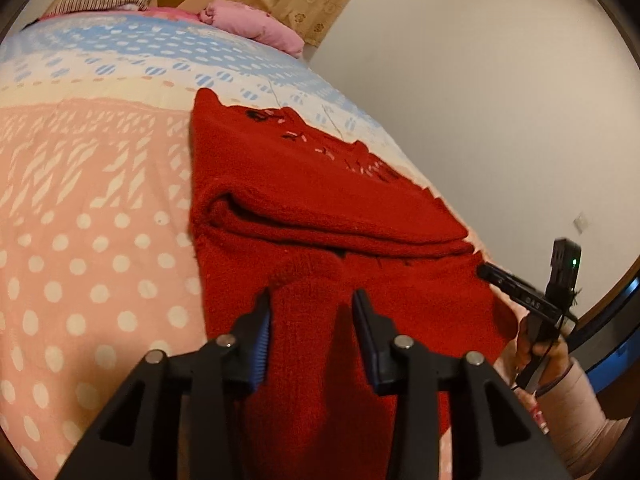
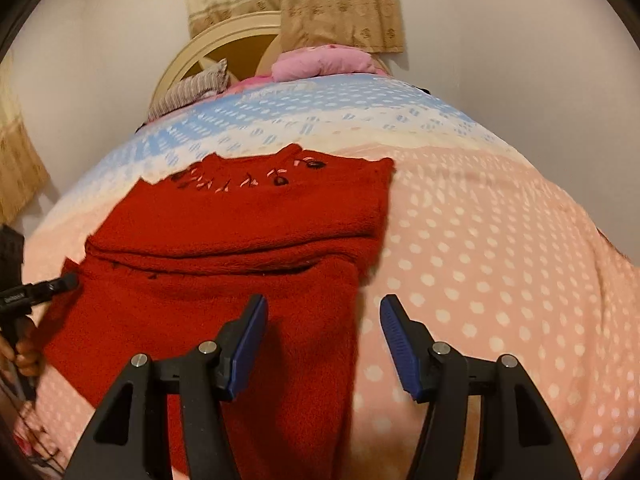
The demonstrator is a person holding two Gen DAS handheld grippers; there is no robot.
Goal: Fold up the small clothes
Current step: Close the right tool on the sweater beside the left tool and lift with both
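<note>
A red knitted sweater (image 1: 320, 184) lies on the bed, its embroidered neckline at the far end and a folded layer lying across its middle. My left gripper (image 1: 311, 294) hangs open low over the near part. A raised strip of red knit runs between its fingers, and a shadowed gap shows at the right pad. In the right wrist view my right gripper (image 2: 324, 300) stands open over the sweater's (image 2: 240, 232) near right edge, one finger above the knit, the other above the bedspread. Each gripper shows in the other's view: the right one (image 1: 516, 290), the left one (image 2: 44, 286).
The bedspread (image 2: 480, 264) is pink with white dots, turning blue and white toward the headboard. A pink pillow (image 2: 320, 62) and a striped pillow (image 2: 188, 88) lie at the head. A white wall (image 1: 480, 100) runs beside the bed. A hand (image 1: 540, 352) holds the right gripper.
</note>
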